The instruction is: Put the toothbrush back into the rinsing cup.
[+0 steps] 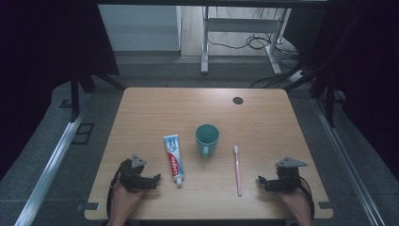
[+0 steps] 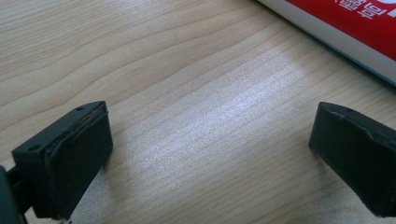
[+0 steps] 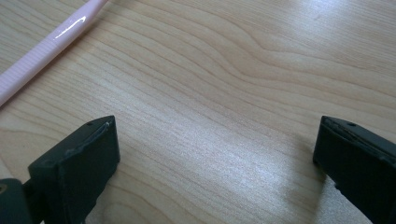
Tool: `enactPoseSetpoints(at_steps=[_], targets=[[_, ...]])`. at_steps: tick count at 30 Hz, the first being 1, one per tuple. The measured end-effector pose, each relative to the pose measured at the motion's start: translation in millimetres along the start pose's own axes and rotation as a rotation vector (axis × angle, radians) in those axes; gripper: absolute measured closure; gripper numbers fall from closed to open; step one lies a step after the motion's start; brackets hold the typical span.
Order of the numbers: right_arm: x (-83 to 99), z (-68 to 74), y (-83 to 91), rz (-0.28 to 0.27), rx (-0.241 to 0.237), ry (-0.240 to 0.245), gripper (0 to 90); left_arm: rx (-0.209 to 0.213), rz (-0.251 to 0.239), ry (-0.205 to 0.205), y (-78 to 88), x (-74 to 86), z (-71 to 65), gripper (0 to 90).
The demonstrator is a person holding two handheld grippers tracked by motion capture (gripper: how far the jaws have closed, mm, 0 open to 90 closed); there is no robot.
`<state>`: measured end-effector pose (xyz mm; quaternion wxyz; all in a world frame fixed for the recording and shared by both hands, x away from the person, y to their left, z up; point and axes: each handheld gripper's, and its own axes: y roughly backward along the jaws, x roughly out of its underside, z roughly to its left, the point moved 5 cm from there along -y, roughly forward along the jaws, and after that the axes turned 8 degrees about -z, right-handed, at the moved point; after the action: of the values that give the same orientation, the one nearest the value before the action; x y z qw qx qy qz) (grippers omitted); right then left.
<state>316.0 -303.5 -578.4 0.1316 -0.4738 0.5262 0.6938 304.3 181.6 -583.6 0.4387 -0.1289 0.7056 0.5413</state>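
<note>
A smooth wood grain with a soft shine is seen on the table [image 1: 141, 108]; the pink toothbrush [image 3: 44, 49] looks like glossy plastic.

Bare table [image 1: 263, 117] around cup [image 1: 207, 139], toothpaste [image 1: 173, 157], toothbrush [image 1: 237, 169]

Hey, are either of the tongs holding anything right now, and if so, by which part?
Nothing is held. The left tongs and right tongs are both open over bare table, with the toothpaste tube and toothbrush lying untouched nearby.

Frame edges crop the toothpaste tube [image 2: 345, 23] and toothbrush [image 3: 46, 44].
</note>
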Motion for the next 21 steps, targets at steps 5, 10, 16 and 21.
enactPoseSetpoints(at_steps=[5,10,16,21], targets=[[0.0,0.0,0.1,0.0,0.0,0.001,0.0,-0.002,0.0,0.002,0.0,0.0,-0.2,0.0],[0.1,0.3,0.4,-0.001,-0.002,0.0,0.2,-0.003,0.0,0.002,-0.1,-0.1,-0.2,0.0],[0.1,0.4,0.6,-0.002,-0.003,0.001,0.8,-0.002,0.0,0.003,-0.1,-0.1,-0.2,0.0],[-0.4,-0.5,1.8,-0.004,-0.007,0.005,4.3,-0.002,0.0,0.002,-0.1,-0.1,-0.1,0.0]])
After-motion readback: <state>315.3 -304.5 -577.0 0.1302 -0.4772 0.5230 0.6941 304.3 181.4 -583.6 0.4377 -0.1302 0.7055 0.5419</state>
